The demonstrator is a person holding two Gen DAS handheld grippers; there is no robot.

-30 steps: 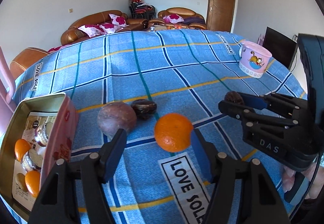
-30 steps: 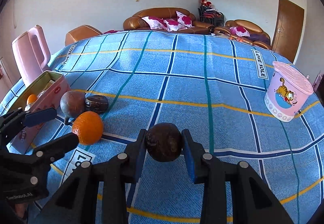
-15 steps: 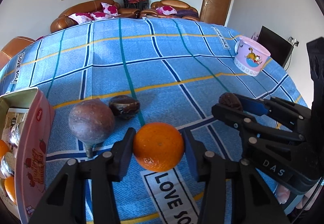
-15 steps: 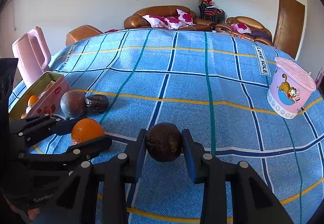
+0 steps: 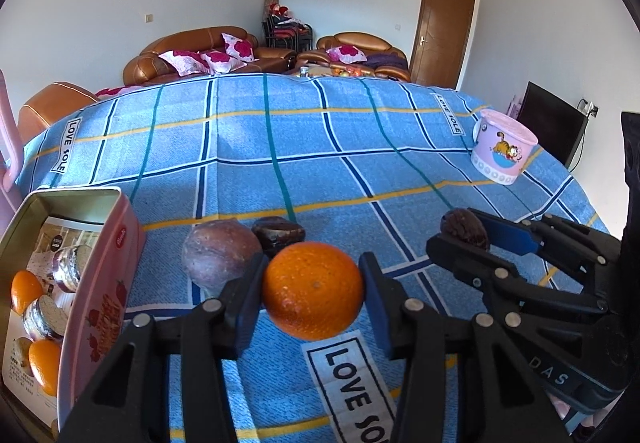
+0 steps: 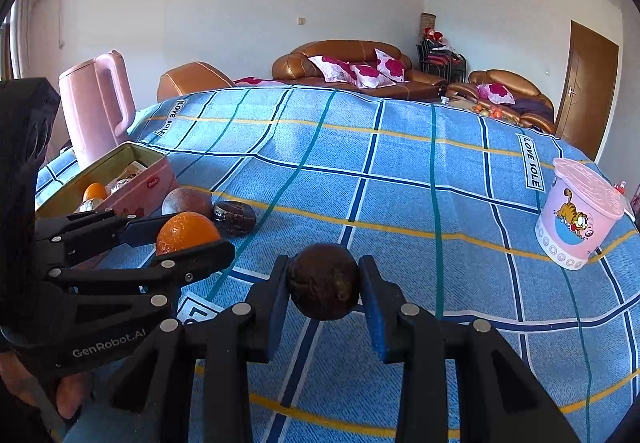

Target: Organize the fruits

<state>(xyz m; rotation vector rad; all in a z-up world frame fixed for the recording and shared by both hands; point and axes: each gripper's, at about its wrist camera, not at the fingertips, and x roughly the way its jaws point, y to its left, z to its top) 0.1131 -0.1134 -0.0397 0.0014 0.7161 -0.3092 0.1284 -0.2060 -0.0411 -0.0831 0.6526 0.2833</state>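
Since a second ago the left hand-held gripper [image 5: 313, 295] has closed its jaws onto the orange [image 5: 313, 289], clamping it just above the bench [image 5: 360, 147]. Its likely goal, the pink tin [image 5: 100, 283], lies close on its left. Farther from the tin, the right hand-held gripper [image 6: 324, 293] grips a dark round fruit [image 6: 323, 281].

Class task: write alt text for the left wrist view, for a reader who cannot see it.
The left gripper clamps an orange above a blue checked tablecloth. To its right, the right gripper holds a dark wrinkled fruit; two purplish fruits lie behind, beside an open pink tin holding oranges.
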